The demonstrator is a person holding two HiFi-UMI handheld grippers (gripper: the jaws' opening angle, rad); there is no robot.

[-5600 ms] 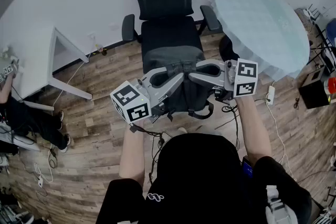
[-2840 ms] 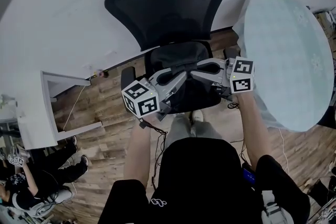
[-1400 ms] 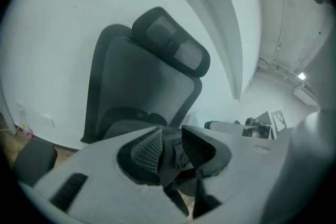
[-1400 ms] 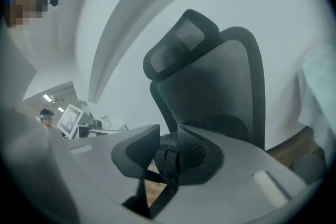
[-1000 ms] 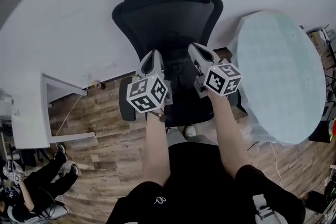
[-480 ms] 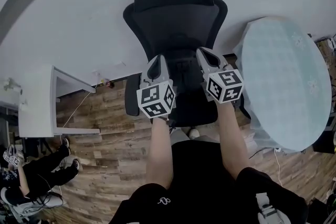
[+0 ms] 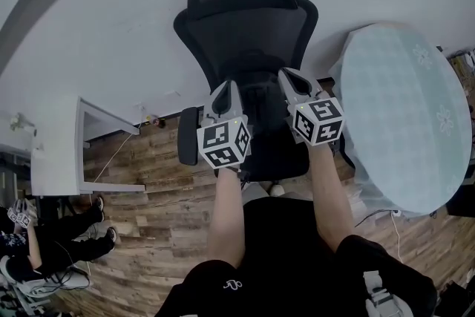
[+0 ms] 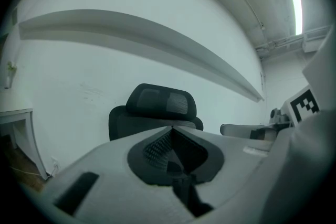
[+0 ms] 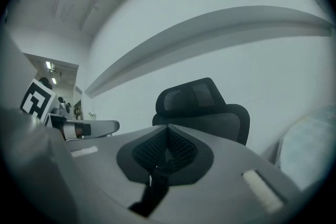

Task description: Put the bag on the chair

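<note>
The black office chair (image 7: 249, 18) stands against the white wall. Both grippers are held side by side over its seat and point at the backrest. My left gripper (image 7: 226, 89) is shut on a black bag strap (image 8: 186, 194) that hangs down from its closed jaws. My right gripper (image 7: 289, 78) is likewise shut on a black strap (image 9: 155, 189). The black bag (image 7: 258, 131) shows only as a dark mass between and below the grippers. I cannot tell it apart from the seat, nor whether it rests on it. The chair's headrest (image 8: 160, 103) fills the middle of both gripper views.
A round table with a pale green cloth (image 7: 404, 100) stands close to the chair's right side. A white desk (image 7: 56, 148) is at the left. A person sits on the floor at the lower left (image 7: 44, 249). Wood floor lies under the chair.
Several seconds ago the grippers held the bag low in front of the chair, pointing inward. Now they point forward over the seat. Over the last second they barely moved.
</note>
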